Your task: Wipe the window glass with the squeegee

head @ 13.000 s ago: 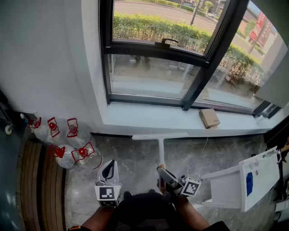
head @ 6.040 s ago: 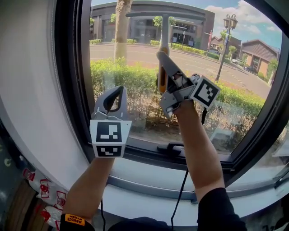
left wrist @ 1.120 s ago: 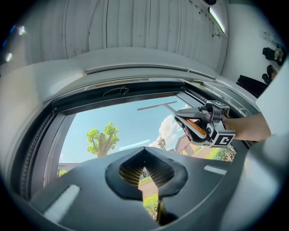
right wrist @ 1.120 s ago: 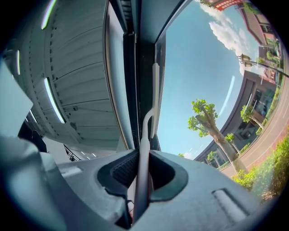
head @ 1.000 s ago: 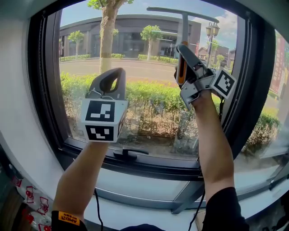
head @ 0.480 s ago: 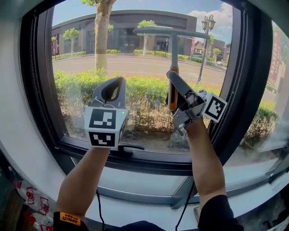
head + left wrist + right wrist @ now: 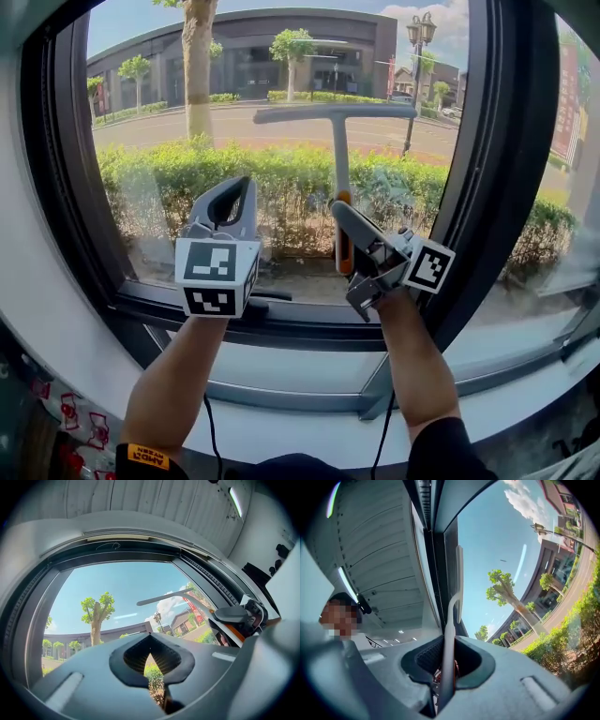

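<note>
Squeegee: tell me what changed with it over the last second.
The grey T-shaped squeegee with the orange grip slid down the window glass, carried lower by the right gripper. That gripper's fingers stay shut on it. The left gripper stays raised beside it, shut and empty.

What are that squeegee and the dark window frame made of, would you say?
The squeegee looks like pale grey plastic or painted metal, matte, turning orange and perhaps rubbery at the handle. The window frame seems to be dark coated metal: slim, sharp-edged and smooth with a faint sheen.
</note>
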`<action>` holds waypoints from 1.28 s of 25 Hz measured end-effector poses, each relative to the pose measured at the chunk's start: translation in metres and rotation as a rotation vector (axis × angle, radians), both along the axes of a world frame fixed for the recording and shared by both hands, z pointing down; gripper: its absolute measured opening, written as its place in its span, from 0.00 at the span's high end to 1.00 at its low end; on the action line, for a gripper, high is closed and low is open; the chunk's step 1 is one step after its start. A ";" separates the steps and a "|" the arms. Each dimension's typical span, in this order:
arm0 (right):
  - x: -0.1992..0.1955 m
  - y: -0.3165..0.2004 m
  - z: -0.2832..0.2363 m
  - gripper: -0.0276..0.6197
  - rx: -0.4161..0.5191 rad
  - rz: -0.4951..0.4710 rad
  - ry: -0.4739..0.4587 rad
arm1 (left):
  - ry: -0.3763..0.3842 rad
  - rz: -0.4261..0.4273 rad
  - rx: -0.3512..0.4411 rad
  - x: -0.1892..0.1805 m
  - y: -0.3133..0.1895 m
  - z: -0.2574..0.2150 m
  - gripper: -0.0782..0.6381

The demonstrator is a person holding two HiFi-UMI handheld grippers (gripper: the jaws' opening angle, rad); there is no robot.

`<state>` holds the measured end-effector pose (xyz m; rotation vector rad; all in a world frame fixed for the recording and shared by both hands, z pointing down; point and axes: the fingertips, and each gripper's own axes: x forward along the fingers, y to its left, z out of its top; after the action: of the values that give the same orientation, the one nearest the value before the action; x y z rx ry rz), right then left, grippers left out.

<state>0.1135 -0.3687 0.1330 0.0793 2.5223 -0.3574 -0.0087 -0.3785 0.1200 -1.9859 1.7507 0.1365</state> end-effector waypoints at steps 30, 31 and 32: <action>0.038 0.006 -0.117 0.88 0.152 0.039 -0.064 | -0.021 0.022 0.087 0.028 0.029 -0.011 0.87; 0.040 0.005 -0.131 0.88 0.162 0.046 -0.075 | -0.025 0.021 0.103 0.028 0.033 -0.018 0.87; 0.041 0.004 -0.143 0.88 0.171 0.053 -0.084 | -0.028 0.020 0.117 0.027 0.037 -0.023 0.87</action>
<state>0.1543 -0.3642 -0.0105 0.0923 2.4620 -0.1145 0.0188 -0.3410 0.0969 -1.9135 1.6665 0.2120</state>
